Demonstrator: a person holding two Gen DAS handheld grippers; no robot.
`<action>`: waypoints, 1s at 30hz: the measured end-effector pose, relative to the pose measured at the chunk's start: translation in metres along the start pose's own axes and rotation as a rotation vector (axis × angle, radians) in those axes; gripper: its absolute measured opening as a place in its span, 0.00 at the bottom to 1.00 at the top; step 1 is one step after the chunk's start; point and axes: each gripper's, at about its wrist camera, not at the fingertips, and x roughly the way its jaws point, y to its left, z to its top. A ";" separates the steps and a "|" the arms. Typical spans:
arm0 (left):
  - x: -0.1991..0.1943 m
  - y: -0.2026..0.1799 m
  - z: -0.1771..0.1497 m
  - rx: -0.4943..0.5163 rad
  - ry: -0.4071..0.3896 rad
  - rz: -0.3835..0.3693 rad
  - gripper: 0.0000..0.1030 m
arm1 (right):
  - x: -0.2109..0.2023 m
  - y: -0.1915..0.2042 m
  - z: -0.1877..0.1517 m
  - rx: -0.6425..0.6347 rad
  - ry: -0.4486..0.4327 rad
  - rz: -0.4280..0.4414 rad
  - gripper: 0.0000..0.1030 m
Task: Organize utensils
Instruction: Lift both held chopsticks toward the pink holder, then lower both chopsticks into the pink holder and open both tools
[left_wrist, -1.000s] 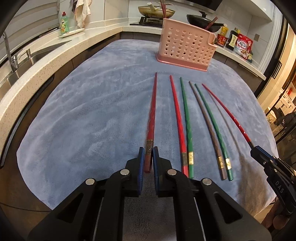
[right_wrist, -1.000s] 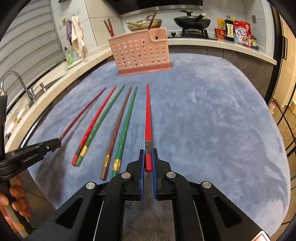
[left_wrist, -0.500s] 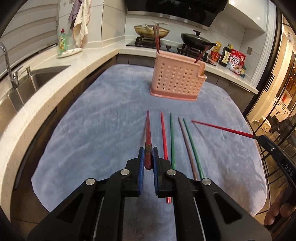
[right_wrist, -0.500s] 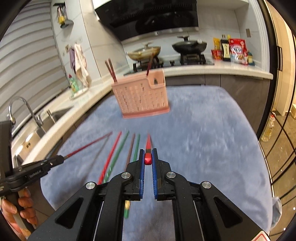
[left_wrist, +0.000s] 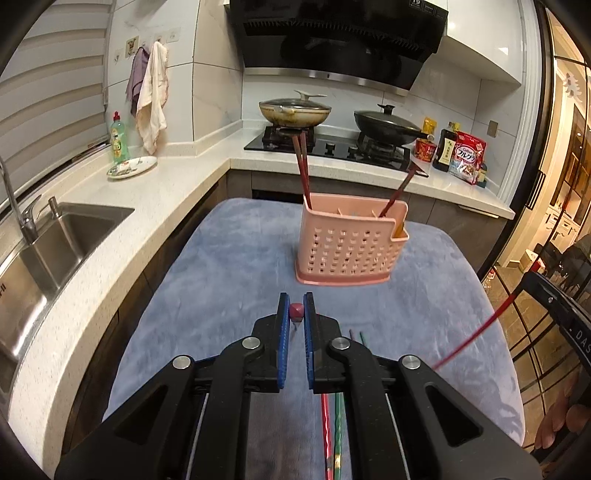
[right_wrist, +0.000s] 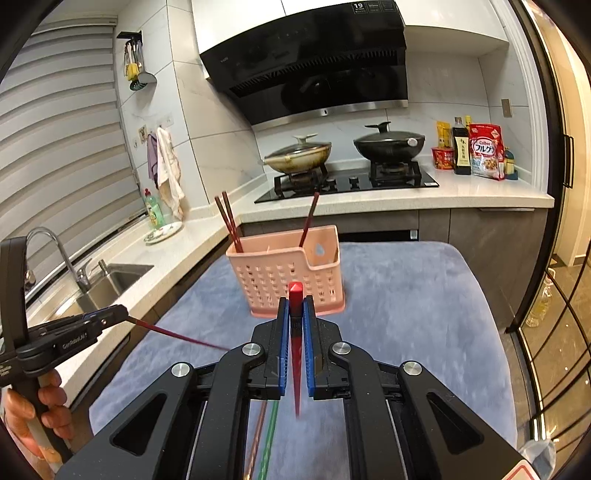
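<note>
My left gripper (left_wrist: 296, 320) is shut on a dark red chopstick (left_wrist: 296, 312), held in the air with its thick end up and its tip hanging down. My right gripper (right_wrist: 296, 314) is shut on a bright red chopstick (right_wrist: 295, 332), also lifted, thick end up. Each gripper shows in the other's view: the right (left_wrist: 532, 284) with its red chopstick (left_wrist: 476, 336), the left (right_wrist: 118, 314) with its dark red one (right_wrist: 177, 334). The pink slotted holder (left_wrist: 349, 243), also in the right wrist view (right_wrist: 288, 273), stands ahead on the blue-grey mat and holds three chopsticks. Several chopsticks (left_wrist: 332, 435) lie on the mat under the left gripper.
The blue-grey mat (left_wrist: 229, 266) covers the table. A white counter with a steel sink (left_wrist: 55, 240) runs along the left. A stove with two pans (left_wrist: 332, 118) is behind the holder. Bottles and a snack bag (left_wrist: 461, 151) stand at the back right.
Both grippers have lifted their chopsticks off the mat and tipped them upright, thick ends up. Both views have risen and now look level at the holder and stove.
</note>
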 end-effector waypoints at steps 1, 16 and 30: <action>0.001 -0.001 0.003 0.002 -0.004 -0.001 0.07 | 0.001 0.000 0.004 0.001 -0.004 0.003 0.07; -0.011 -0.016 0.121 0.012 -0.177 -0.012 0.07 | 0.018 0.006 0.107 0.017 -0.161 0.076 0.07; 0.030 -0.028 0.204 -0.026 -0.341 -0.021 0.07 | 0.105 0.007 0.184 0.048 -0.232 0.048 0.07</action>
